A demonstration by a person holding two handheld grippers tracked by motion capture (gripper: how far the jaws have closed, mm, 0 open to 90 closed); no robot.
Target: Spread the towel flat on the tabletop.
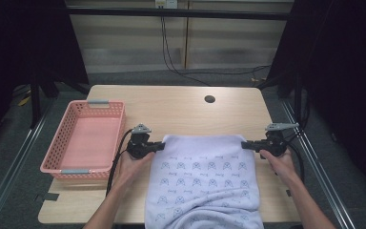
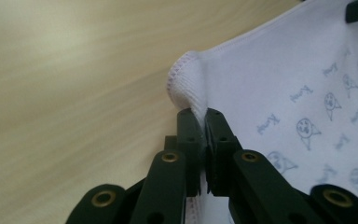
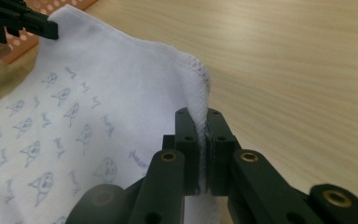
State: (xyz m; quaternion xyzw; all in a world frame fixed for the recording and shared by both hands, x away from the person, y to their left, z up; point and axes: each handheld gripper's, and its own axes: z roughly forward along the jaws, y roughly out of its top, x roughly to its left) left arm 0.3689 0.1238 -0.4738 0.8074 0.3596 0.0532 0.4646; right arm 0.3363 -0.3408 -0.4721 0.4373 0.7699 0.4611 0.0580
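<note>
Lying flat on the desk (image 1: 181, 107), the towel (image 1: 205, 176) is spreading from the desk's middle toward the near edge, where its end is hanging over. The left tongs (image 1: 160, 145) are pinching its far left corner, jaws pressed together on the hem, and the right tongs (image 1: 246, 144) are pinching the far right corner likewise. A pink basket (image 1: 116, 126) is sitting just left of the left hand (image 1: 132, 164).
</note>
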